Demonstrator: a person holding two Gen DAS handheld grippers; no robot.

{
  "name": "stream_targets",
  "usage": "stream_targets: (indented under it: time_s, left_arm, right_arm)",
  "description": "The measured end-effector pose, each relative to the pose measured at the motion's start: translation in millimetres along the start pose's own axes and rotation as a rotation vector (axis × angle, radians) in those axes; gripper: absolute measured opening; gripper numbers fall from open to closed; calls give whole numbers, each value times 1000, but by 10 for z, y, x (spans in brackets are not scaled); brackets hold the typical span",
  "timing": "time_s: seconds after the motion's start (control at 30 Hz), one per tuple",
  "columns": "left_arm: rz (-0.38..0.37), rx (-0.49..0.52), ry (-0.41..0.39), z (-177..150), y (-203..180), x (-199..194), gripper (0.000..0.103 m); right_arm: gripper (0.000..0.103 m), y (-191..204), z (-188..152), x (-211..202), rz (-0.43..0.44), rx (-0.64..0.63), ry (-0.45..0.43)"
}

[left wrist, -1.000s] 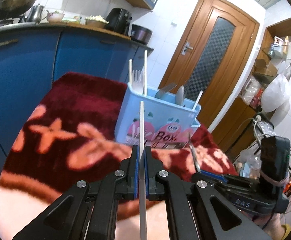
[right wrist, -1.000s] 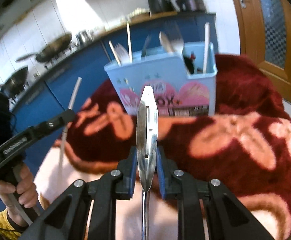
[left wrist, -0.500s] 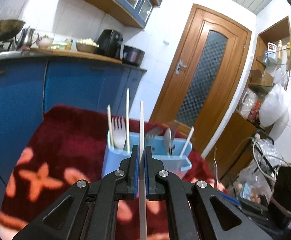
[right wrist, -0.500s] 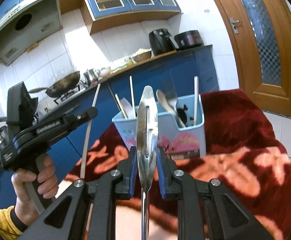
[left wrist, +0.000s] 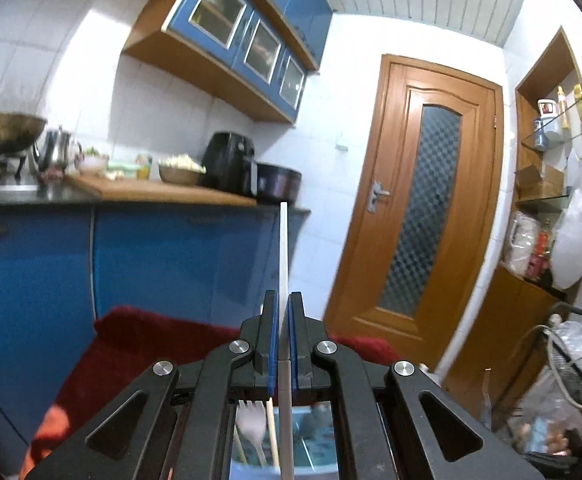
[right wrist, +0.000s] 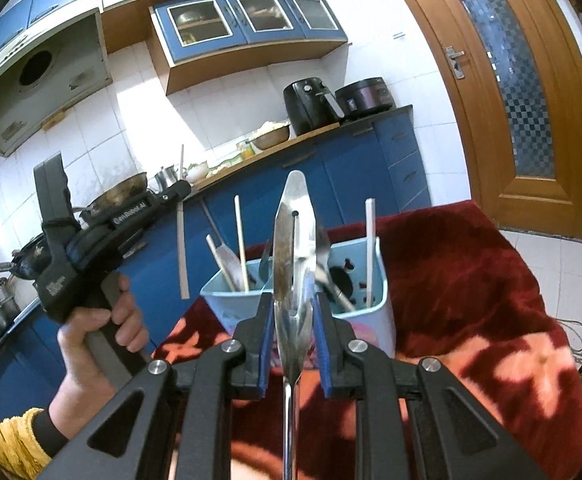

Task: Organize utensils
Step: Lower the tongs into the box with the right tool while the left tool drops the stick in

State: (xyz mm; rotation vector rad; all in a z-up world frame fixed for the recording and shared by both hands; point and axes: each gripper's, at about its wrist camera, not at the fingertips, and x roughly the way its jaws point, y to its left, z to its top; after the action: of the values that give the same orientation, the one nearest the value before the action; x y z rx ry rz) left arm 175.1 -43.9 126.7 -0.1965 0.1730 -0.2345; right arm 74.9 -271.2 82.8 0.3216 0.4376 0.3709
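Left wrist view: a white chopstick (left wrist: 283, 256) is being pinched upright in the left gripper (left wrist: 282, 336), jaws closed down to its width. The blue holder (left wrist: 315, 436) is being glimpsed just below the jaws, fork (left wrist: 249, 424) inside.

Right wrist view: a metal spatula (right wrist: 293, 248) is being clamped in the right gripper (right wrist: 293, 332), jaws partly closed on it, just in front of the holder (right wrist: 375, 308). Looks like the carry-over step; next, each piece probably needs lowering tip-first into a free slot.
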Motion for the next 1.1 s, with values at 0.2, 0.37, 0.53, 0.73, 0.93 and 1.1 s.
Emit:
stream_targets:
  time_s: [0.2, 0.37, 0.53, 0.73, 0.93, 1.1]
  left_arm:
    - [51, 12, -30, -118, 15, 202, 4]
    - [84, 17, -70, -226, 52, 228, 5]
    - [95, 25, -118, -258, 48, 168, 5]
    - [103, 17, -133, -259, 60, 203, 4]
    - [135, -10, -112, -376, 112, 269, 4]
    - [115, 38, -69, -497, 32, 318, 4]
  right_arm:
    - [21, -14, 155, 77, -39, -21, -50]
    - [21, -23, 316, 154, -85, -54, -116]
    - [21, -10, 504, 295, -118, -94, -207]
    - [21, 66, 608, 525, -160, -170, -280]
    - [21, 77, 598, 774, -205, -234, -306]
    - [21, 20, 474, 898, -199, -227, -267]
